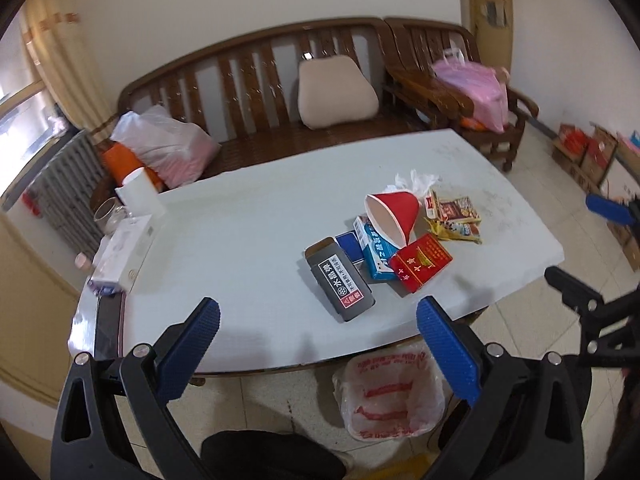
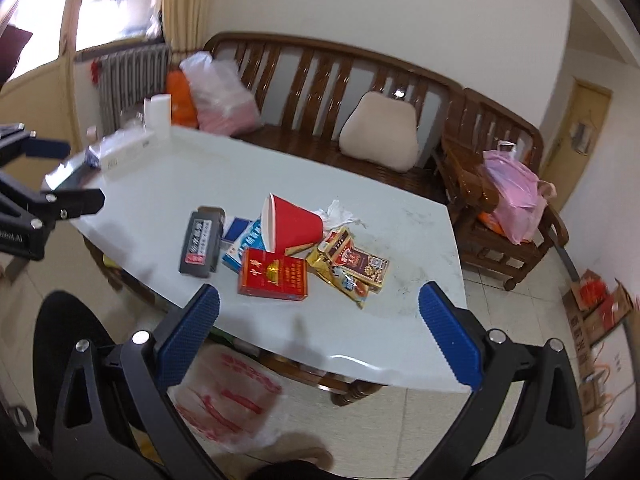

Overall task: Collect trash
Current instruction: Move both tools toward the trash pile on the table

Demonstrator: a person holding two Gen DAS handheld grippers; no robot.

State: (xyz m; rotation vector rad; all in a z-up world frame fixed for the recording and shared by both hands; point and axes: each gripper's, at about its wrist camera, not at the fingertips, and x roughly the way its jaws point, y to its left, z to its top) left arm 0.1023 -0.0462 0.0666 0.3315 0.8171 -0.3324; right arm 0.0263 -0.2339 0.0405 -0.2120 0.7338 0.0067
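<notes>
A pile of trash lies on the white table: a grey box, a blue-white carton, a red paper cup on its side, a red cigarette pack, snack wrappers and crumpled white plastic. The right wrist view shows the same grey box, cup, red pack and wrappers. My left gripper is open and empty above the near table edge. My right gripper is open and empty, short of the pile.
A bin lined with a red-printed plastic bag stands on the floor under the table's near edge. White boxes and a paper roll sit at the table's left end. A wooden bench with a cushion and bags stands behind.
</notes>
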